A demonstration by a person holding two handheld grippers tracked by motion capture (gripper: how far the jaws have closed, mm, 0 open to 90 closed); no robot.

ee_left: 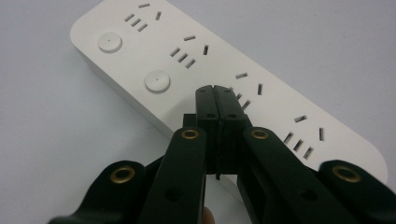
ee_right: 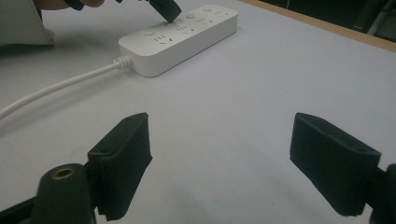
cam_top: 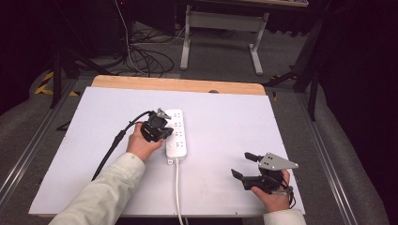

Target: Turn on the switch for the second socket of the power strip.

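Note:
A white power strip (cam_top: 177,136) lies flat near the middle of the white table (cam_top: 225,122), and its white cord (cam_top: 177,187) runs to the front edge. My left gripper (cam_top: 167,132) is shut with nothing between its jaws. In the left gripper view the closed tips (ee_left: 215,91) sit over the power strip (ee_left: 280,107), in line with two round buttons (ee_left: 157,81). I cannot tell what lies under the tips. My right gripper (cam_top: 241,164) is open and empty, low over the front right of the table. From the right gripper view (ee_right: 229,158), the strip (ee_right: 182,37) is well ahead.
A black cable (cam_top: 110,150) trails from the left gripper across the table's left side. The far edge of the table is bare wood (cam_top: 178,84). Beyond it, loose cables (cam_top: 145,58) and a white desk frame (cam_top: 225,23) stand on the floor.

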